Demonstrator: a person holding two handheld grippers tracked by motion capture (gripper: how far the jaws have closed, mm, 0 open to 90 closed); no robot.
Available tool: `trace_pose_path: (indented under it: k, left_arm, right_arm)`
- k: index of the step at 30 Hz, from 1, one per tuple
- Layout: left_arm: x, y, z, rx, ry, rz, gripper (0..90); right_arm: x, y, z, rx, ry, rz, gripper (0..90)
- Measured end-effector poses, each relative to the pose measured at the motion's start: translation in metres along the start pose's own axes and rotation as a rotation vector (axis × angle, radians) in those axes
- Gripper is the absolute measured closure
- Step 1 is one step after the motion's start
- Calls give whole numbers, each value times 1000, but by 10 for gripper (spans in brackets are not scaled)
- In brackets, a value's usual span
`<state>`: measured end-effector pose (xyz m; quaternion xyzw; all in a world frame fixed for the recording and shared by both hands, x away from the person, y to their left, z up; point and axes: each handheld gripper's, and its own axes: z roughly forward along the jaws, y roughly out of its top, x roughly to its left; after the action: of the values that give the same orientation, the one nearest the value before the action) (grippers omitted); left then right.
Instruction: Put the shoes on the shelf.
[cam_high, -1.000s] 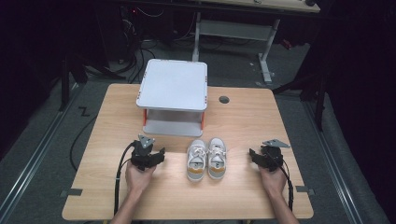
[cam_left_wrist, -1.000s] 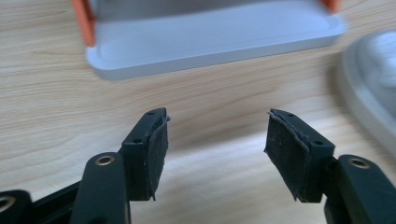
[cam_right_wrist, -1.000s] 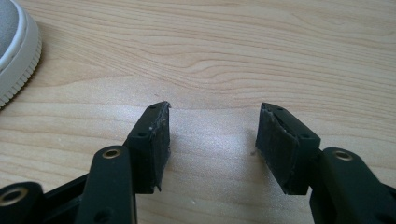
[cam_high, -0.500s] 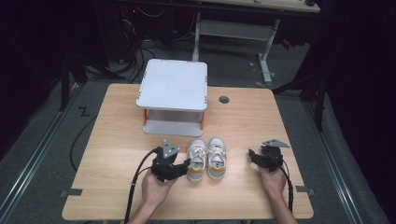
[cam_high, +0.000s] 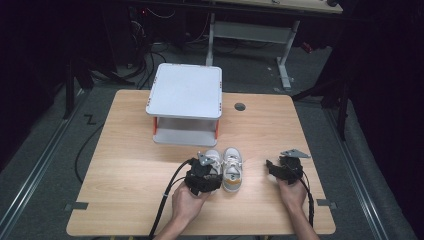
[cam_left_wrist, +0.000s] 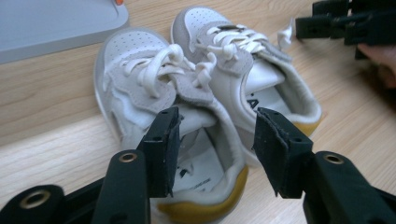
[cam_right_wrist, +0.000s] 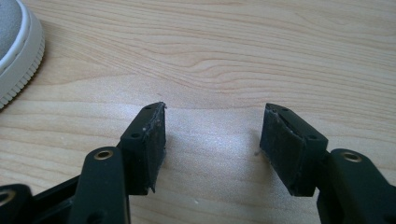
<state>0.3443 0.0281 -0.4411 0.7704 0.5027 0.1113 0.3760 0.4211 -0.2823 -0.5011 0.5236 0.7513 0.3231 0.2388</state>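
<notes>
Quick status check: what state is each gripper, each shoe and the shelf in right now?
Left gripper: jaws just been closing, astride the left shoe's heel wall, not yet pressing.
Right gripper: open, nothing between the jaws, over bare table.
Left shoe: upright, laced.
Right shoe: upright, laced, beside it.
Shelf: top bare.

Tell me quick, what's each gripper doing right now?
Left gripper: open, jaws just closing around the inner heel wall of the small white gum-soled sneaker, pads not pressing.
Right gripper: open, holding nothing.

Black grippers (cam_high: 206, 176) — brass-ringed screws, black cables.
</notes>
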Motion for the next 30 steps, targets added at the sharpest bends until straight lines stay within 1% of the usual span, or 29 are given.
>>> trace_pose_path:
  k: [1,3,6,8,12,13,15,17,19,20,22,23,27,30]
  left_arm:
    - [-1,1,2,-6,1,-10,509]
    - [-3,3,4,-10,5,-17,509]
    - [-6,5,10,-6,13,-24,503]
    - [-8,7,11,-15,21,-28,493]
    - [-8,11,12,-16,31,-36,484]
    - [-8,12,13,-7,37,-37,484]
    - [-11,13,16,1,62,-19,483]
    - [-14,14,18,7,77,-4,468]
    - [-14,14,19,12,84,-1,462]
    - [-15,14,23,26,82,-2,457]
    - [-17,13,25,21,105,17,435]
    - [-17,13,26,20,109,15,425]
    - [-17,14,27,26,105,30,428]
    - [-19,14,29,27,105,33,473]
  right_arm:
    - [0,0,0,0,0,0,406]
    - [0,0,0,0,0,0,406]
    - [0,0,0,0,0,0,405]
    - [0,0,0,0,1,0,404]
    - [0,0,0,0,0,0,404]
    - [0,0,0,0,1,-1,404]
    - [0,0,0,0,1,0,404]
    - [0,0,0,0,1,0,403]
    - [0,0,0,1,1,0,403]
    - [0,0,0,0,0,0,403]
    - [0,0,0,1,1,0,403]
    - [0,0,0,1,0,0,403]
    - [0,0,0,1,0,1,403]
    - [0,0,0,1,0,0,402]
